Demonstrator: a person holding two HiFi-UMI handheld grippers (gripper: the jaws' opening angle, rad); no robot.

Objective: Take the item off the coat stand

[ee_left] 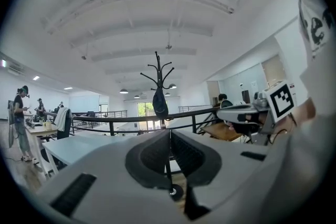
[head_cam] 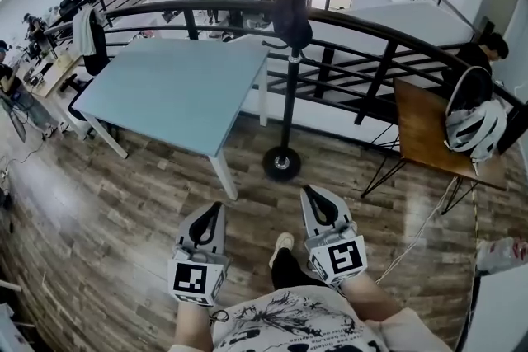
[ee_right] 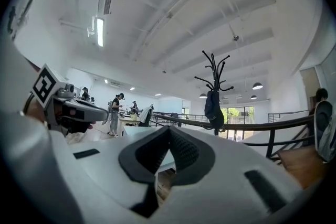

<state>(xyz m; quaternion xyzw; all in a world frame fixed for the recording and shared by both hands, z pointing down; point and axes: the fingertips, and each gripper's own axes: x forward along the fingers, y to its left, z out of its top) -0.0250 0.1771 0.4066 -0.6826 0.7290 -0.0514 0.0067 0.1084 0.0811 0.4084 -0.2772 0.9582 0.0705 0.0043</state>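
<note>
The floor (head_cam: 107, 210) was made of brown wood planks. A pale blue table (head_cam: 173, 91) with white legs stood near a curved black railing (head_cam: 396, 33). On the right was a small brown desk (head_cam: 417, 136) with a white helmet (head_cam: 472, 128) on it. The ceiling (ee_left: 131, 18) and walls (ee_left: 236, 84) were white. Round lamps (ee_right: 257, 85) hung down, and a long light (ee_right: 98, 31) glowed. Daylight came through big windows (ee_left: 144, 109) far back. People (head_cam: 33, 29) were at desks on the left.

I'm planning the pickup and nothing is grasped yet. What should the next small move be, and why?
Probably step toward the coat stand, raising the right tongs. The dark item hangs high on it, some way ahead, and both right and left tongs are low, shut and empty, nowhere near it.
</note>
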